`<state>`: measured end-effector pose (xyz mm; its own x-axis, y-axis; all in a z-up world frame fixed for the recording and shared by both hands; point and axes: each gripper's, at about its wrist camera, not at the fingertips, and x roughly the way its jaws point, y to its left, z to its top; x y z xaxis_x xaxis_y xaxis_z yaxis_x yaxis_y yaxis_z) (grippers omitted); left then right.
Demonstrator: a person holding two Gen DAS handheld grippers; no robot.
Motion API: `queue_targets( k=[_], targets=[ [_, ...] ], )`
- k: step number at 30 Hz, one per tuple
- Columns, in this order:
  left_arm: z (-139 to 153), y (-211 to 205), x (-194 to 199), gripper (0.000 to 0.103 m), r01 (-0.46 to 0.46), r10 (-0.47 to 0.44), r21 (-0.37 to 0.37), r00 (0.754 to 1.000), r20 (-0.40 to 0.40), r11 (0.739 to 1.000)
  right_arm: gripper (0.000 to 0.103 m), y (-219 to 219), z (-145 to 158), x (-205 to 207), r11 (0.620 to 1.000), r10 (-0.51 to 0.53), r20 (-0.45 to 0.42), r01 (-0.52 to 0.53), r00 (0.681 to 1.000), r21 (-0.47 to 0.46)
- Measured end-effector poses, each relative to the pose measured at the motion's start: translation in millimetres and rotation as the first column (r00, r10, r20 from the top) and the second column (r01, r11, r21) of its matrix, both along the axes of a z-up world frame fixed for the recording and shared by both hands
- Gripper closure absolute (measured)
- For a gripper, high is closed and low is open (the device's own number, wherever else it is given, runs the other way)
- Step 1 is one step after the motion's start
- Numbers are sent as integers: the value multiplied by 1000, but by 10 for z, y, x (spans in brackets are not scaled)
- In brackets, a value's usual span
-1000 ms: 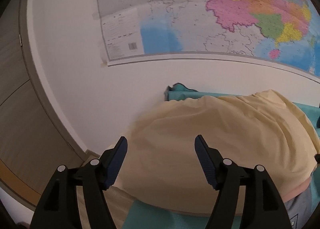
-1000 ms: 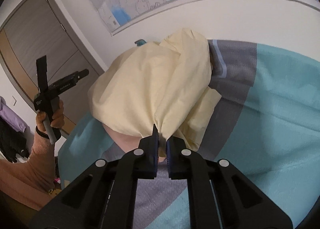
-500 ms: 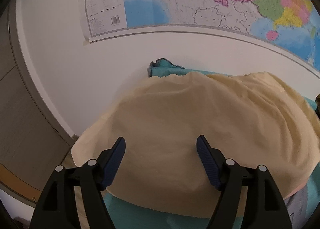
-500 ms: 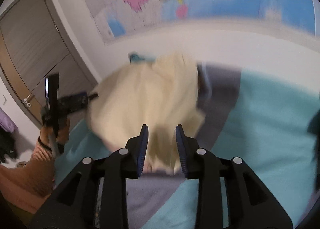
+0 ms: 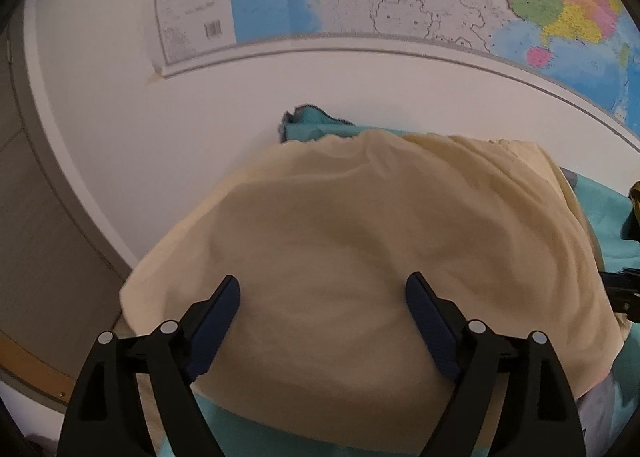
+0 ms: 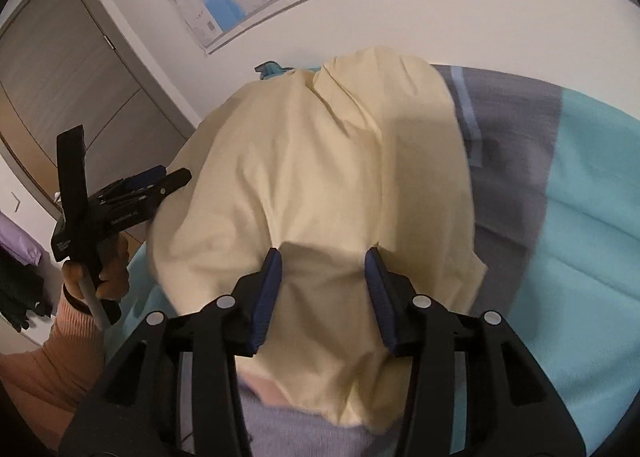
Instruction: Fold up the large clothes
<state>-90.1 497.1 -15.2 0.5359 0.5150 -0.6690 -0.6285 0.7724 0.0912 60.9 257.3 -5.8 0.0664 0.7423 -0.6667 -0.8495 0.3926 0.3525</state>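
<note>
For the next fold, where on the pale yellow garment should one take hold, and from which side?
Probably at the near hem of the yellow garment, where its free edge lies over the grey-and-teal bed cover. Come low from the near side. The right tool hangs just above that cloth, jaws opening, gripping nothing. The far end is bunched against the wall.

Dim, warm indoor light. Strong fisheye bending with black vignette corners. Slight motion blur; soft shadow under the right gripper (image 6: 323,255).
</note>
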Motion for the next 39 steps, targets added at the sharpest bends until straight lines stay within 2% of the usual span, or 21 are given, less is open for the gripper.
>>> queue_targets(
  k=[3, 6, 10, 12, 14, 20, 22, 25, 27, 32, 36, 39],
  targets=[
    [136, -202, -69, 22, 27, -28, 30, 999, 42, 999, 60, -170, 178, -113, 1000, -3, 43, 2, 999, 28],
    [215, -416, -97, 22, 90, -92, 23, 993, 80, 996, 59, -279, 308, -297, 997, 21, 99, -28, 995, 74],
    [91, -568, 23, 22, 147, -146, -17, 987, 67, 989, 55, -152, 172, -494, 997, 79, 136, -82, 988, 12],
    [-50, -609, 105, 21, 129, -128, -29, 991, 31, 991, 54, -93, 36, -532, 997, 74, 152, -71, 986, -26],
    [-111, -611, 136, 20, 109, -108, -45, 994, 20, 993, 53, -93, -43, -510, 998, 60, 117, -58, 991, -25],
    [-37, -690, 46, 19, 87, -86, -43, 996, 26, 995, 44, -209, 61, -592, 999, 50, 127, -52, 991, 13],
    [-15, -734, -16, 15, 79, -77, -48, 996, 34, 996, 37, -279, 92, -646, 999, 39, 140, -43, 989, 27],
    [15, -806, -94, 12, 72, -69, -67, 997, 46, 995, 32, -309, 114, -711, 999, 33, 155, -39, 987, 38],
    [43, -883, -128, 7, 65, -62, -53, 997, 52, 996, 29, -354, 132, -775, 999, 22, 177, -30, 984, 43],
    [127, -1102, -218, 7, 47, -46, -2, 997, 65, 999, 12, -474, 192, -920, 997, -27, 234, 10, 972, 70],
    [171, -1255, -305, 7, 43, -45, 25, 995, 93, 999, 6, -539, 232, -970, 996, -46, 267, 25, 963, 82],
    [165, -1319, -342, 7, 39, -41, 21, 995, 91, 999, 6, -586, 250, -1028, 996, -59, 295, 35, 954, 85]
  ],
)
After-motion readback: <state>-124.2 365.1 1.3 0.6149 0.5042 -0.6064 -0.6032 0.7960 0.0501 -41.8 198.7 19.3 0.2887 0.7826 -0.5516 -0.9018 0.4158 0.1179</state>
